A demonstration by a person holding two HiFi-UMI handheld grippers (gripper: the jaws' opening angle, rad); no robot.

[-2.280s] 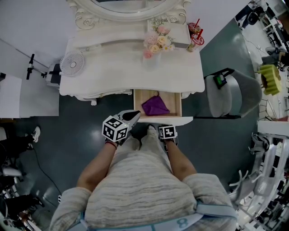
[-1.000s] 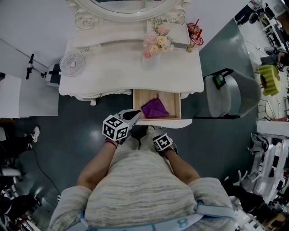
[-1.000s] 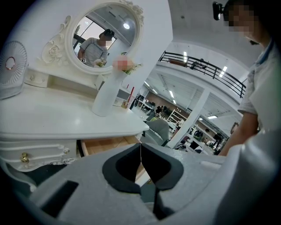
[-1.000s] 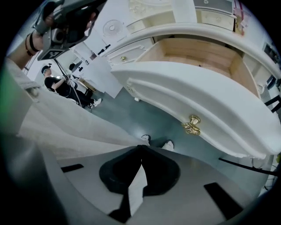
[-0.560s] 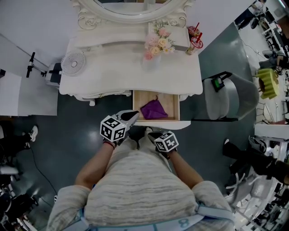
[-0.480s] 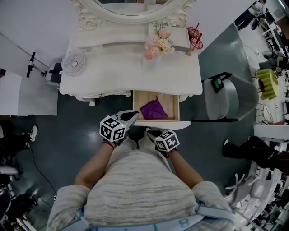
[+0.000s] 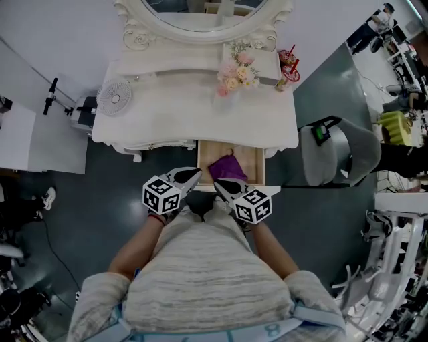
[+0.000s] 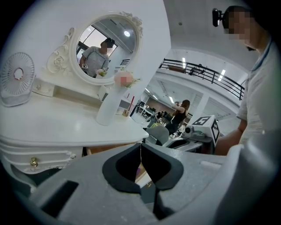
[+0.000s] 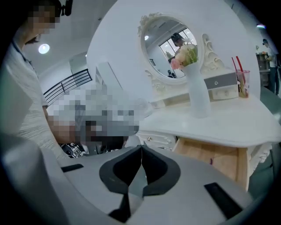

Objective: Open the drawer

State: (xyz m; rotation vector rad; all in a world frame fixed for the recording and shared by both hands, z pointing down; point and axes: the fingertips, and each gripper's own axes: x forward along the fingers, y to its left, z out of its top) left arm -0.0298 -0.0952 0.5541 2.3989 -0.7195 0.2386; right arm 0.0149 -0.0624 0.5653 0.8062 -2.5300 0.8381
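Nearest, the person's striped top fills the bottom of the head view, with both forearms reaching forward. The left gripper (image 7: 192, 176) hangs just short of the drawer's left front corner, its jaws pressed together with nothing between them. The right gripper (image 7: 219, 184) is just beside it, over the drawer's front edge, jaws likewise closed and empty.

Beyond them the drawer (image 7: 249, 159) stands pulled out from under the white table (image 7: 174, 113), right of its middle, its wooden inside showing. Something purple, probably a cloth (image 7: 226, 168), lies in it, partly hidden by the right gripper.

On the table a small fan (image 7: 115, 99) stands at the left, a vase of flowers (image 7: 234, 69) near the middle, and a cup (image 7: 289, 64) with red straws at the far right. An oval mirror (image 7: 200, 8) rises at the back. A grey chair (image 7: 338, 152) stands right of the table.
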